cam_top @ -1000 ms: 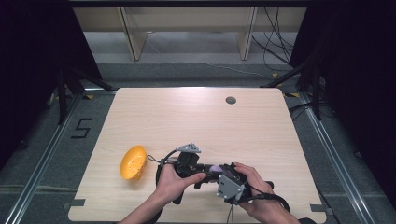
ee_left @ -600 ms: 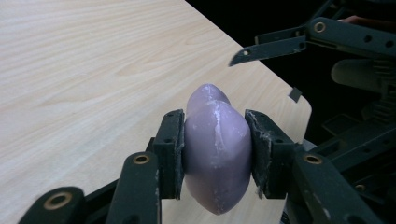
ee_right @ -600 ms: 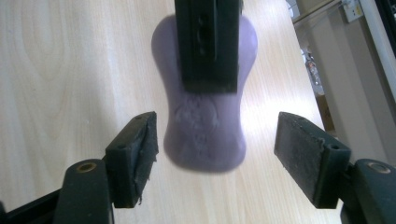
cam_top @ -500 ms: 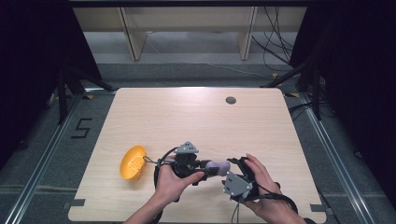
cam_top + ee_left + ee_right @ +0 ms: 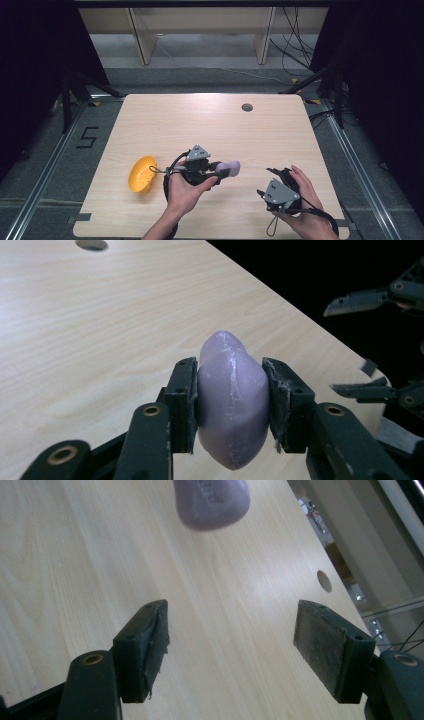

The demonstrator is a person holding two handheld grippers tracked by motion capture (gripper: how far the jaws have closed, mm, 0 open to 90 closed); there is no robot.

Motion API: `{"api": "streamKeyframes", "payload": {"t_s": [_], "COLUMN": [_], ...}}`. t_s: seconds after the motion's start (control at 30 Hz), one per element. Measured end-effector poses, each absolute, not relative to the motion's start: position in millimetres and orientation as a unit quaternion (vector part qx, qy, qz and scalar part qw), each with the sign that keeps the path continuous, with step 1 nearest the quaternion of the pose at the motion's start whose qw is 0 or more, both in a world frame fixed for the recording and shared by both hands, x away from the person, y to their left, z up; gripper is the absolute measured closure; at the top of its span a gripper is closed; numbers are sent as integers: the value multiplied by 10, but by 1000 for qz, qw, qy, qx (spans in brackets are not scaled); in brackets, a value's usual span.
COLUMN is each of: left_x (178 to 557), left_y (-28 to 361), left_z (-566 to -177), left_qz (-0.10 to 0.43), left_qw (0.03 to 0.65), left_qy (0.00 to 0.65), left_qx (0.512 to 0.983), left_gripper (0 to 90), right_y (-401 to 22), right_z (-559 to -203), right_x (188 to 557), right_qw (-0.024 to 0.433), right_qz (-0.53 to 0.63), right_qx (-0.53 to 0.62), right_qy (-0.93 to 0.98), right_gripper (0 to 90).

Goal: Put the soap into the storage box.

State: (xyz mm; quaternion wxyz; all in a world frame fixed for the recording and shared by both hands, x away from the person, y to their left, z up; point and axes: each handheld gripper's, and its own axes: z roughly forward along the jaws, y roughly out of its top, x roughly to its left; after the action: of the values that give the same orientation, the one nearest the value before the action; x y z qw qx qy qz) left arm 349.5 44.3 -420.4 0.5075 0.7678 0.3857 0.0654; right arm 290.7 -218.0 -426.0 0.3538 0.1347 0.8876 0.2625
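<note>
Lilac soap bar (image 5: 232,402), smooth, rounded, white-scuffed, clamped between left hand-held gripper (image 5: 230,405) pads; right hand-held gripper (image 5: 230,647) apart.

Pale wooden table (image 5: 210,125), grey carpeted floor (image 5: 210,55), wooden shelving (image 5: 200,25), dark surroundings

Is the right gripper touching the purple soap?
Apart. In the high view, bare table lies between the right gripper and the purple soap, which the left gripper clamps.

Lab, bare table (image 5: 210,120), dark curtains (image 5: 35,60) (cables (image 5: 295,50))
</note>
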Motion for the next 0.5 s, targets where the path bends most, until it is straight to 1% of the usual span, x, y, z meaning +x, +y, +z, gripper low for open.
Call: {"api": "streamKeyframes", "payload": {"t_s": [0.1,0.37,0.5], "left_x": [3476,3390,3325], "left_y": [433,511,577], "left_z": [-4202,-4271,-4280], "left_qz": [81,106,130], "left_qw": [511,518,525], "left_qy": [382,403,410], "left_qx": [766,747,734], "left_gripper": [593,593,593], "right_y": [-2233,-2374,-2412], "right_z": [-4279,-4299,-4311], "right_x": [2904,2963,2990], "right_qw": [352,351,348], "right_qz": [264,267,270], "right_qx": [155,196,211], "right_qy": [885,876,873], "right_gripper": [319,325,325]}}
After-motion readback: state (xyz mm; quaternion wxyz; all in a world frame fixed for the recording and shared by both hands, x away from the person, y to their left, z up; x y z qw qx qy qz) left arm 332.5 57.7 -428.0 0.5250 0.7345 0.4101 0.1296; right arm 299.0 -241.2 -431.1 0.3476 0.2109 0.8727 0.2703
